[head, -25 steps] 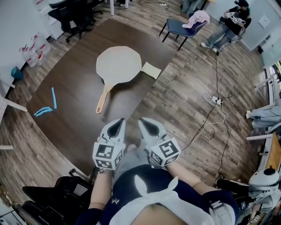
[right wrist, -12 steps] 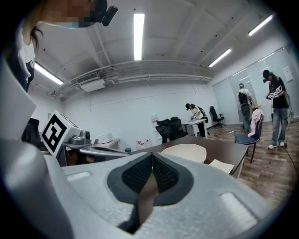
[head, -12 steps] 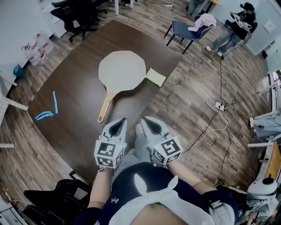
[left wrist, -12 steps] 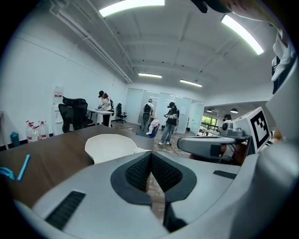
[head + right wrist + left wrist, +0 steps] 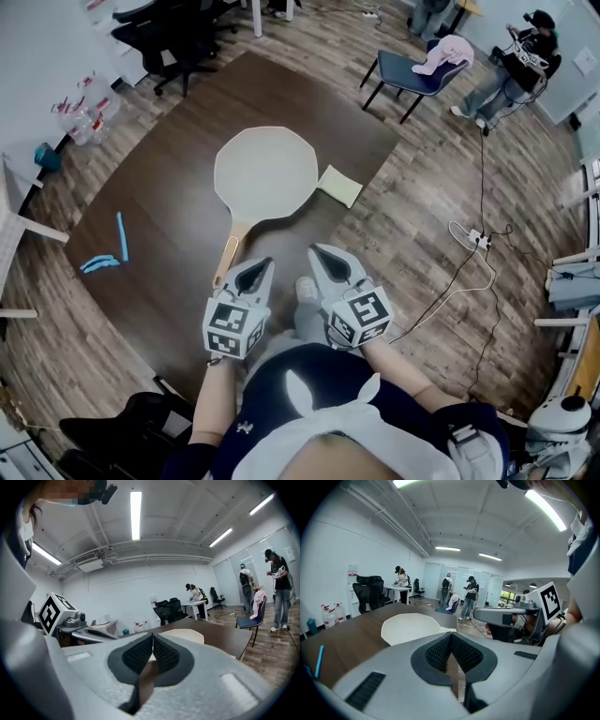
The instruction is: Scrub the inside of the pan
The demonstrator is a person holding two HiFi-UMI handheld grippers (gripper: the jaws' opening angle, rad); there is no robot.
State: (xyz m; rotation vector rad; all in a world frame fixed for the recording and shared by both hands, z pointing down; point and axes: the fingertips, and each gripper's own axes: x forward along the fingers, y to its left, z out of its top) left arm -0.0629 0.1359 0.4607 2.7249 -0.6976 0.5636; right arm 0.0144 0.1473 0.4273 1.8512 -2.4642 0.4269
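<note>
The pan (image 5: 267,173) now sits nearer us, mid-frame on the counter (image 5: 159,225), as we walk up. Our left hand-held gripper (image 5: 253,269) and right hand-held gripper (image 5: 327,258) are closed tight and empty; scrubbing hasn't begun.

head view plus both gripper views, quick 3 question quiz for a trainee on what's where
1. True or false: the left gripper is gripping the handle of the pan.
2. In the head view, what lies beside the pan's right edge? A) a yellow-green sponge B) a blue strip C) a chair
3. Fill in: the right gripper has its jaws ____, with nothing between them.

Key: 1 false, its jaws are shut on nothing, short of the handle; 2 A; 3 shut.
</note>
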